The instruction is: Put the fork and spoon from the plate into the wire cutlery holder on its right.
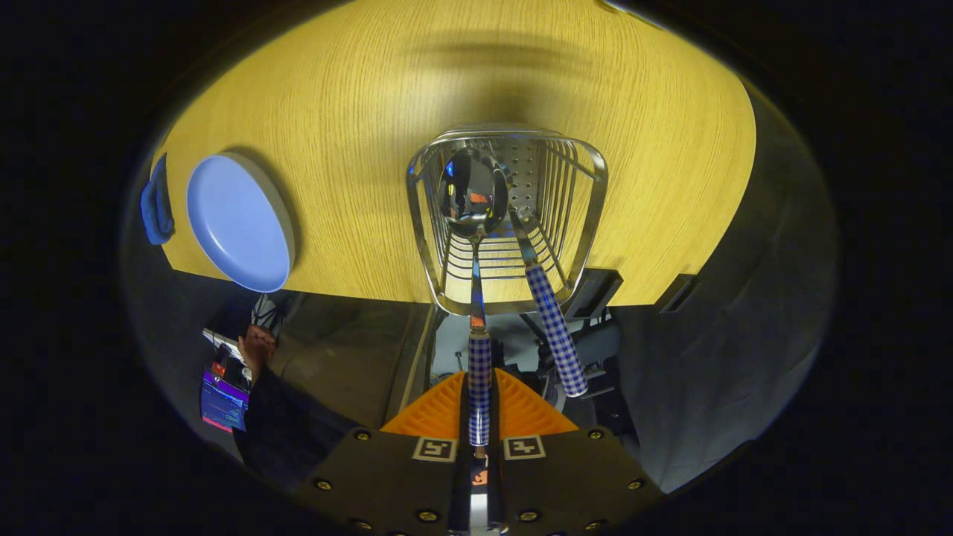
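Two ridged gripper fingers (479,417) meet at 6 o'clock, pressed together on the checked handle of a spoon (474,195), one finger on each side of it. The grip sits low on the handle, likely so the bowl end can lead the way down into the holder. The handle wears a small blue-and-white gingham pattern; above it a thin metal neck widens into a polished oval bowl that mirrors the booth.

Just beyond the fingers, toward 12 o'clock, stands the wire cutlery holder (588,216), seen from above: a rounded-rectangle rim of bright metal rod, walls of thin parallel wires, and a perforated plate at its bottom. The spoon's bowl lies over its opening; whether it has passed below the rim cannot be told.

A fork (555,327) with the same gingham handle leans inside the holder at about 1 o'clock from the fingers, its handle sticking out over the near rim. Its tines are hidden among the wires.

Farther off, at 10 o'clock, a pale blue round plate (238,223) with a smooth matte face sits at the table edge, with no cutlery on it. Beside it lies a blue cloth (155,202). All rest on a yellow wood-grain table (357,97). Below the plate, a person's hand (255,346) and dark sleeve show.

By this judgement, the fork is placed and the spoon is being delivered.
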`<control>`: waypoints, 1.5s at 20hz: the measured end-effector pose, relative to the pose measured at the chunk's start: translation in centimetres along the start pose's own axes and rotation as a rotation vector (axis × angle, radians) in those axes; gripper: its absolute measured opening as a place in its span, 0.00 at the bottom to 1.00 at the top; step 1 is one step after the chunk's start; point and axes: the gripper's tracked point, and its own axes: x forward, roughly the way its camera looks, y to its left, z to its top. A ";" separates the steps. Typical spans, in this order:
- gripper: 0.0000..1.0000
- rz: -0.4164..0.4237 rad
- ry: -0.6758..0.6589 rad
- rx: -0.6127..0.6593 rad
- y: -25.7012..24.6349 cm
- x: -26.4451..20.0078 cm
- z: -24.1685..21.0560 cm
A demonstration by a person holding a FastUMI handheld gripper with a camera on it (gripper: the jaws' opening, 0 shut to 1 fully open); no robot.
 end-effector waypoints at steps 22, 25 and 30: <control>0.97 -0.043 -0.343 -0.042 0.1 -4.5 0.9; 0.97 -0.034 -0.539 -0.047 1.5 -5.0 0.4; 0.97 -0.025 -0.969 0.003 4.6 -7.6 0.6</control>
